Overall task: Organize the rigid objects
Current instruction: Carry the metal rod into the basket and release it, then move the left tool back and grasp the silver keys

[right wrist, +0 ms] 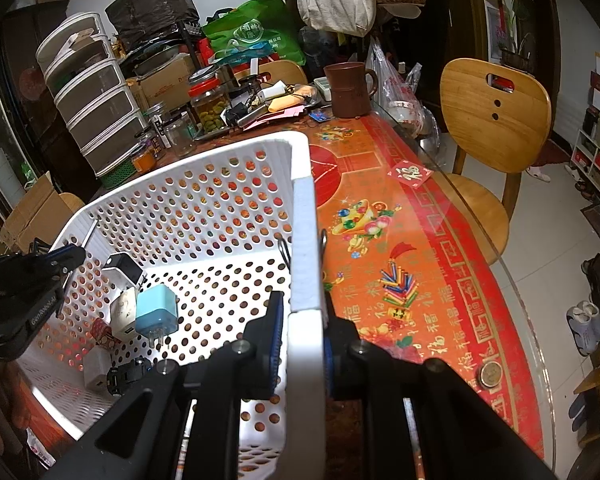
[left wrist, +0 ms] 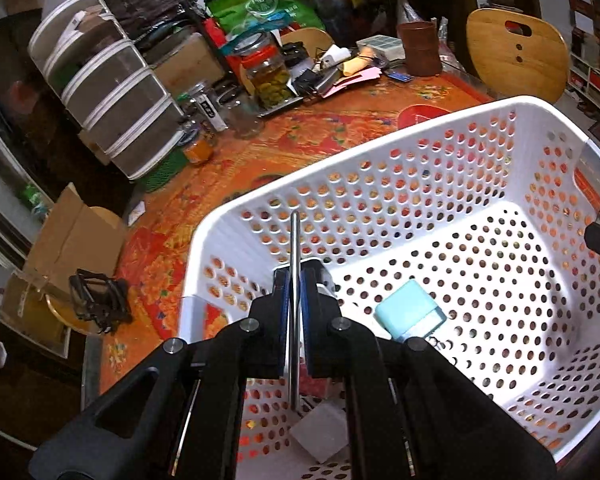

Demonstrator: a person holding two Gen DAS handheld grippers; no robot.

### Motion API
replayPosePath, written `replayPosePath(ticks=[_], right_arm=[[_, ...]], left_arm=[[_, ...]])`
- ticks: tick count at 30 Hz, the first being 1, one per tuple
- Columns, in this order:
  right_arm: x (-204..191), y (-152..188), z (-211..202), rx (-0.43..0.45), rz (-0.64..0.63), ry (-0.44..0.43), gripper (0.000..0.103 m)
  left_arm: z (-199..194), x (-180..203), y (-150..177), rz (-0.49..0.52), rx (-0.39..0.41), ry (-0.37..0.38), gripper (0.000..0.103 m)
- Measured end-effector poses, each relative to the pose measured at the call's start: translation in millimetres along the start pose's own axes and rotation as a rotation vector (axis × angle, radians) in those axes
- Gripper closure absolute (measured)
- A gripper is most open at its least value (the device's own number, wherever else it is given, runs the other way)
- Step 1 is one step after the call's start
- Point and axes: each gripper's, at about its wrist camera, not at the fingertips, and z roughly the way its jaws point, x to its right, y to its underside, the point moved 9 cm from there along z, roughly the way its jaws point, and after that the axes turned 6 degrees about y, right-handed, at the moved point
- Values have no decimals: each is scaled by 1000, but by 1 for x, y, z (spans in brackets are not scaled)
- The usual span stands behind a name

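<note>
Judging by what already lies in the white perforated basket [left wrist: 380, 152], the sorting is well under way: a light-blue charger [right wrist: 157, 312], a white charger [right wrist: 124, 314] beside it, a black-and-white adapter [right wrist: 121, 266] and a small black piece [right wrist: 126, 376] sit on its floor, below and to the left of the right jaws. I count 4 such items clearly; a reddish thing near them is too blurred to name. Much clutter remains on the worktop [left wrist: 300, 136] beyond the basket, including a pickle jar [left wrist: 270, 76] and a brown mug [right wrist: 348, 88], though whether any of that belongs to the task I cannot say.

The left gripper [left wrist: 296, 280] has its jaws nearly closed on a thin metal rod [left wrist: 294, 248], which stands edge-on between the pads and pokes out past the tips toward the basket's far wall. It points steeply downward over the basket's near corner, the light-blue charger just to the right of the jaws, so releasing the rod inside looks like the step in hand.

The right gripper [right wrist: 302, 320] also angles down, its jaws clamped across the basket's rim, 1 finger inside and 1 outside, apparently steadying it. A binder clip's wire loops show on that rim just ahead of the jaws
</note>
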Motion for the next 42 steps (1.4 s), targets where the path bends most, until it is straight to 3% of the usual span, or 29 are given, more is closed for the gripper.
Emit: replayPosePath(ticks=[2, 4, 6, 10, 12, 16, 19, 23, 26, 33, 35, 37, 39, 42], right_arm=[[0, 0, 1, 0, 5, -2, 87], [1, 1, 1, -1, 6, -2, 86], [1, 1, 1, 0, 5, -2, 86], [2, 2, 1, -1, 5, -3, 86], [2, 2, 1, 0, 6, -4, 86], [2, 2, 0, -2, 1, -2, 86], [3, 2, 0, -1, 2, -2, 86], [3, 2, 0, 6, 8, -8, 86], [4, 2, 0, 4, 8, -7, 86], [5, 2, 1, 1, -3, -1, 86], [5, 2, 1, 0, -2, 0, 86], [5, 2, 1, 1, -3, -1, 86], [5, 2, 1, 1, -3, 1, 86], [5, 2, 1, 2, -3, -1, 86]], left_arm=[[0, 1, 2, -6, -4, 24, 81], [-9, -1, 0, -3, 31, 27, 32], [-27, -11, -3, 5, 112, -23, 10], [-52, -44, 5, -42, 168, -21, 7], [-63, -74, 14, -106, 182, 2, 6], [-71, -158, 45, -252, 196, -27, 1], [-38, -199, 84, -337, 101, 26, 1], [27, -194, 132, -385, -48, 174, 1], [68, -183, 151, -397, -104, 207, 4], [103, -169, 140, -409, -89, 214, 10], [113, -165, 137, -409, -104, 207, 30], [113, -163, 136, -416, -97, 221, 75], [110, -161, 135, -408, -95, 210, 101], [98, -162, 134, -386, -71, 175, 101]])
